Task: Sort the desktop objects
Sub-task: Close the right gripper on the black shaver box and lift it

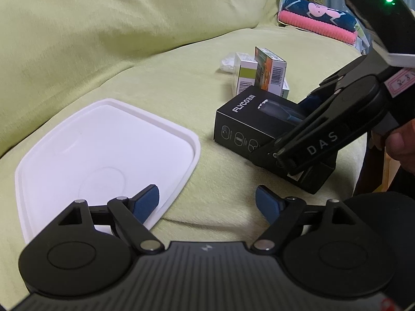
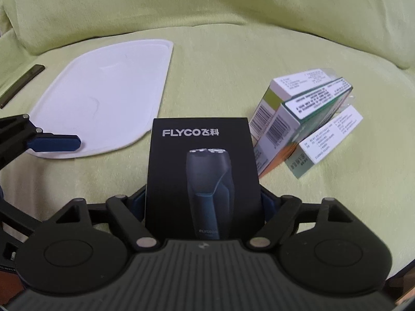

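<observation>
Black shaver box: a FLYCO carton (image 2: 202,171) with a shaver pictured on its top face lies flat on the yellow-green sofa cover (image 2: 207,26), its near end between the two arms of the right claw.
Right claw (image 2: 202,202): its blue pads sit against both long sides of the shaver box, so it is closed on the box at a wide spread; in the left wrist view the same claw (image 1: 290,142) reaches down from the upper right onto the near end of that box (image 1: 246,121), with part of a hand (image 1: 399,145) behind it.
Left claw (image 1: 207,202): jaws stand wide apart with nothing between them; one blue pad (image 1: 145,204) overlaps the near edge of the white lid, the other hangs over bare cover. In the right wrist view, one of its fingers (image 2: 54,142) shows at the left edge over the lid.
White plastic lid: a flat, rounded-corner lid (image 1: 98,150) lies on the cover to the left of the shaver box, apart from it.
Small cartons: a cluster of medicine-style boxes (image 2: 306,119) with barcodes and fine print leans together just behind and to the right of the shaver box; whether they touch it I cannot tell.
Dark strip: a thin dark flat object (image 2: 23,83) lies at the far left beyond the lid; too small to identify.
Far corner: a pink ribbed item (image 1: 316,28) and a blue printed cloth (image 1: 306,7) lie on the sofa behind the cartons.
</observation>
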`<action>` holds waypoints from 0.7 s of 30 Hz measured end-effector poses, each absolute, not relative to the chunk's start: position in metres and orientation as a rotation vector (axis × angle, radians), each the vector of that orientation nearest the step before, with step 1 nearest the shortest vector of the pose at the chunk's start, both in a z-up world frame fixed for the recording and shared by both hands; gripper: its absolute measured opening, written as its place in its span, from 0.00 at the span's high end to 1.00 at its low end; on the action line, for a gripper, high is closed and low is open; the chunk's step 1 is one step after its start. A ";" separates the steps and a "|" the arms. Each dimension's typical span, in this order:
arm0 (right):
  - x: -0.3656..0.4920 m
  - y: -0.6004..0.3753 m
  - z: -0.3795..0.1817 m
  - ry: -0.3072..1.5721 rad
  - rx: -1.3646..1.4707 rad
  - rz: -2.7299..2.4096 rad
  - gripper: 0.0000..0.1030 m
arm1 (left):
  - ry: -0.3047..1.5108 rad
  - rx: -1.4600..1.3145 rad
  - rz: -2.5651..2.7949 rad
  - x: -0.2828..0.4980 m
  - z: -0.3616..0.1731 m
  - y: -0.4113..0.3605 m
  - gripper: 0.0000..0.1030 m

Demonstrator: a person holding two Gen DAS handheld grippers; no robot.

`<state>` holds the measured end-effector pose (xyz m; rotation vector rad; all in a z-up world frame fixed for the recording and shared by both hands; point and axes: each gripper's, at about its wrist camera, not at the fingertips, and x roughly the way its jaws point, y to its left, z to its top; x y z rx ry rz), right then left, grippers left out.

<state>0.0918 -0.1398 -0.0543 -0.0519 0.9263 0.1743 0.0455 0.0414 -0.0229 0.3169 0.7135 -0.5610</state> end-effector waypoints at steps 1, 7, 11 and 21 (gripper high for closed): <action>0.091 -0.140 -0.054 0.921 -0.050 0.176 0.25 | 0.710 0.319 -0.561 0.046 -0.022 0.041 0.16; 0.083 -0.144 -0.044 0.869 -0.017 0.188 0.25 | 0.703 0.342 -0.588 0.051 -0.019 0.038 0.06; 0.078 -0.147 -0.033 0.828 0.025 0.198 0.25 | 0.679 0.381 -0.635 0.054 -0.015 0.031 0.05; 0.058 -0.165 0.006 0.744 0.103 0.201 0.25 | 0.483 0.522 -0.871 0.045 0.008 -0.005 0.04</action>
